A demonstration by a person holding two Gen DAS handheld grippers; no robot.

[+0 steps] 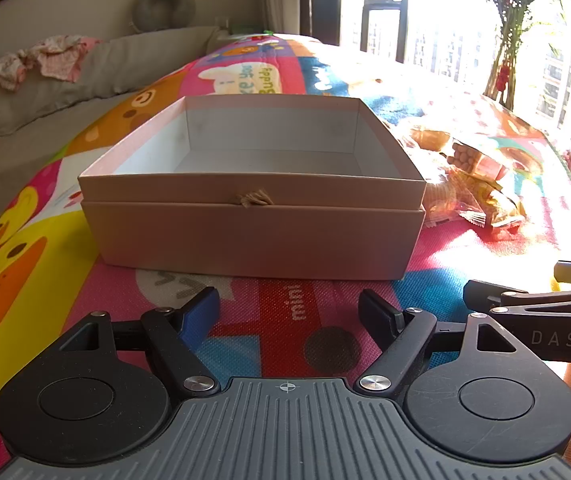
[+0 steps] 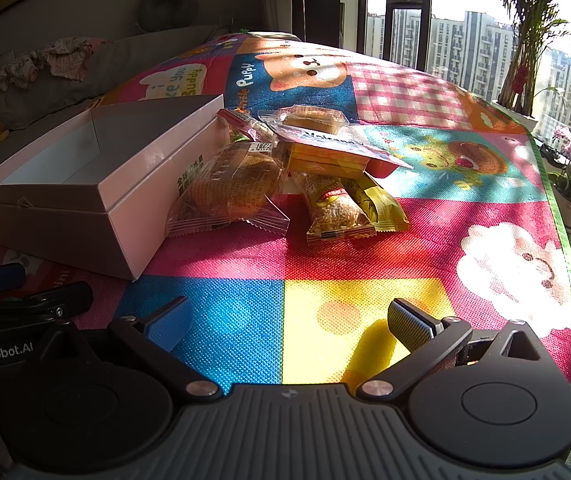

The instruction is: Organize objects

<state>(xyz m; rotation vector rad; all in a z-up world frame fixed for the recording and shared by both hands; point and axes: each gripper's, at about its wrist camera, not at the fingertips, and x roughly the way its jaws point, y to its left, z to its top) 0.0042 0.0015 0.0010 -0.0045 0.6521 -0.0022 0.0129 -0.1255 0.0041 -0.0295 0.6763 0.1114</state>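
An open, empty beige cardboard box (image 1: 253, 232) sits on a colourful cartoon play mat (image 1: 285, 320). My left gripper (image 1: 288, 312) is open and empty just in front of the box's near wall. The box also shows in the right wrist view (image 2: 97, 200) at the left. A pile of wrapped snacks lies right of the box: a bread packet (image 2: 229, 192), a peanut bar (image 2: 333, 210), a yellow packet (image 2: 381, 204), a flat orange pack (image 2: 333, 156) and a small cake (image 2: 309, 118). My right gripper (image 2: 289, 326) is open and empty, well short of the pile.
A grey sofa (image 1: 45, 92) with crumpled clothes runs along the left. Windows and potted plants (image 2: 529, 40) stand at the right, beyond the mat's green edge (image 2: 565, 220). The snack pile shows at the box's right in the left wrist view (image 1: 473, 184).
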